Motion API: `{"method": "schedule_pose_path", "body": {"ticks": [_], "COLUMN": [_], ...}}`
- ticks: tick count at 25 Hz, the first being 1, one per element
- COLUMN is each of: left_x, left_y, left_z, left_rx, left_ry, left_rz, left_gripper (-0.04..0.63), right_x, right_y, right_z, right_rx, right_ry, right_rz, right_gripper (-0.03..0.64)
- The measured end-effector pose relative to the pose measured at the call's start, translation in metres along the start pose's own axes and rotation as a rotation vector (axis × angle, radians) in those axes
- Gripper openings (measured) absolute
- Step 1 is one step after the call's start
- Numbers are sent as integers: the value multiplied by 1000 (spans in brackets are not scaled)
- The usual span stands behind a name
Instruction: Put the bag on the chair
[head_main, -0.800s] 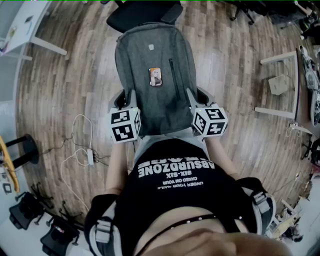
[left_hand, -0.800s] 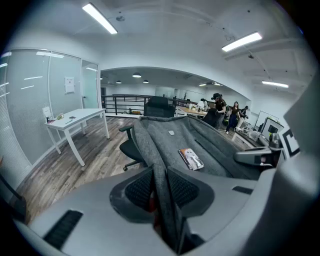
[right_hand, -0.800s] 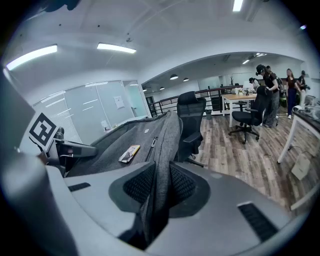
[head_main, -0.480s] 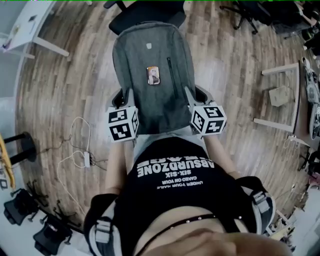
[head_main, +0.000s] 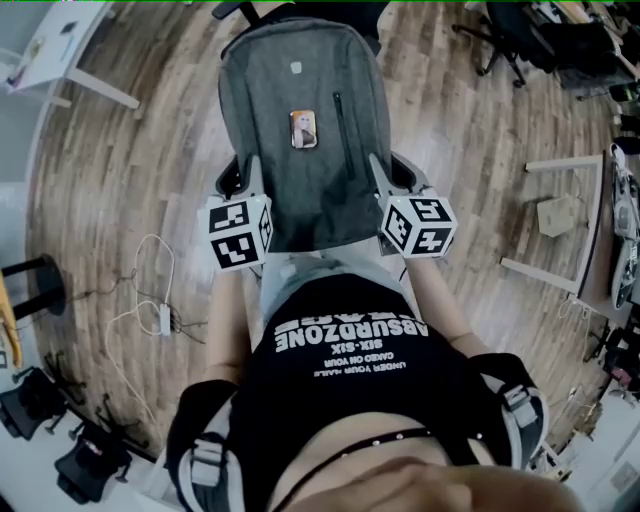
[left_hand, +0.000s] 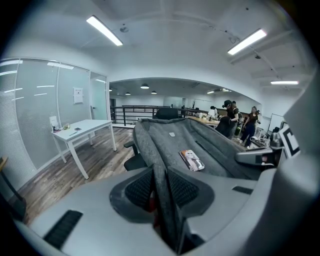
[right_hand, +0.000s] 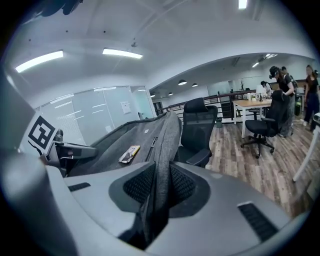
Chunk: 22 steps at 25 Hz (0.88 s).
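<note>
So, the left gripper (left_hand: 160, 187) is clamped on the left edge of the bag (head_main: 300, 100), and the right gripper (right_hand: 156, 186) is pinching its right edge. The bag stretches out between them, front side up, with the chair (right_hand: 197, 127) just past its far end.

White table (left_hand: 84, 127), perhaps floor cables (head_main: 163, 319)
</note>
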<state>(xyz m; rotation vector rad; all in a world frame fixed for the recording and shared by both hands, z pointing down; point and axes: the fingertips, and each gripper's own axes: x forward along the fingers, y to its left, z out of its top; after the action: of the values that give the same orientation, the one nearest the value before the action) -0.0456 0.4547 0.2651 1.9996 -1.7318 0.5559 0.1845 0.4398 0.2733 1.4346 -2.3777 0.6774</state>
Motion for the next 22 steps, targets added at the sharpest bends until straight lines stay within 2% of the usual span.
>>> {"method": "schedule_pose_path", "body": {"ticks": [8,22], "left_x": [78,213], "left_y": [17,91], "left_z": [29,104], "left_rx": [9,40], "left_ry": [46,120], "left_rz": [-35,-110], "left_gripper": [95,97], "right_x": [68,208], "right_y": [-30,-45], "right_z": [21,79], "right_rx": [38,101], "right_ry": [42,83], "right_rz": [-31,-111], "right_gripper": [84,86]}}
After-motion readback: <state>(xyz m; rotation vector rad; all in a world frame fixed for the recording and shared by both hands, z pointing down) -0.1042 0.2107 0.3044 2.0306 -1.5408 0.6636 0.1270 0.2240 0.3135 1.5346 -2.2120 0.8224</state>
